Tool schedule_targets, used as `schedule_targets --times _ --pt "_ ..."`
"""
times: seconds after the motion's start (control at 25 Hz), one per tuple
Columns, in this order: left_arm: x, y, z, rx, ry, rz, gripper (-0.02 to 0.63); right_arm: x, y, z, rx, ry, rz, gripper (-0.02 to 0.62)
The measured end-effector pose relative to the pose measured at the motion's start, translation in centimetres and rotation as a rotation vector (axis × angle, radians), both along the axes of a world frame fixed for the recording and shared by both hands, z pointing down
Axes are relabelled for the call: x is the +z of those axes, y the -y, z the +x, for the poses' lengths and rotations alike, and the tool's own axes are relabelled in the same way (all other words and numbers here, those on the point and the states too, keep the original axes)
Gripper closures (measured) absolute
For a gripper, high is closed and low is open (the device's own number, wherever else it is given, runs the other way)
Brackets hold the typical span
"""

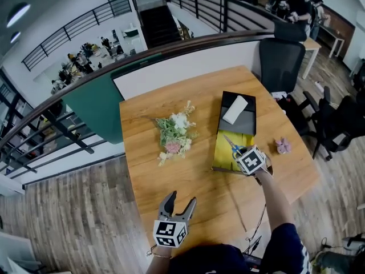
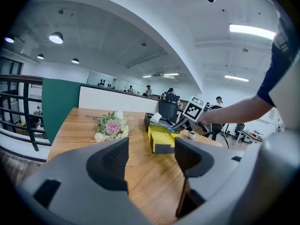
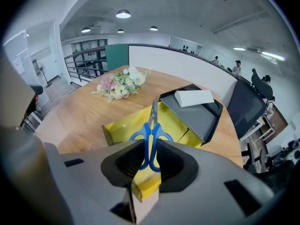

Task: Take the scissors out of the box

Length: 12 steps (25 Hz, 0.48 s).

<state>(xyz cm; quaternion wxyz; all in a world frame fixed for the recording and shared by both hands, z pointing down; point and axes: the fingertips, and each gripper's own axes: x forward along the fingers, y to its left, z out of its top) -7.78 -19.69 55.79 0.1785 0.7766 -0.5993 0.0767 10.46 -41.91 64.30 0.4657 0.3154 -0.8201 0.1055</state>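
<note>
A pair of blue-handled scissors point(image 3: 151, 135) hangs just above the yellow box point(image 3: 121, 125), with the blades pointing away from me. My right gripper point(image 3: 150, 162) is shut on the handles. In the head view the right gripper point(image 1: 240, 153) holds the scissors point(image 1: 232, 145) over the near end of the yellow box point(image 1: 221, 156). My left gripper point(image 1: 181, 202) stands open near the table's front edge with nothing between its fingers. From the left gripper point(image 2: 151, 157) view, the box point(image 2: 159, 137) lies ahead and to the right.
A black tray point(image 1: 246, 124) with grey foam and a white block point(image 1: 235, 109) adjoins the yellow box on the far side. A flower bunch point(image 1: 175, 131) lies left of the box and a small pink object point(image 1: 283, 146) to its right. A black chair point(image 1: 280, 61) stands beyond the table's far right corner.
</note>
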Motion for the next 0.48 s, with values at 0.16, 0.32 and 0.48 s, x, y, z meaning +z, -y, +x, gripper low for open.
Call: schedule_targets --times 0.16,0.32,0.48 --pt "-0.4 -1.1 -0.4 0.009 -0.003 0.012 0.299 -2.4 -1.4 -0.5 0.009 0.025 0.075 0.502" --pt "-0.4 -2.6 -0.6 0.027 0.002 0.019 0.299 -4.2 -3.8 -0.4 0.030 0.046 0.122 0.502" --pt "-0.4 -3.9 -1.4 0.025 -0.001 0.027 0.299 -6.7 -6.0 -1.1 0.042 0.089 0.192 0.502"
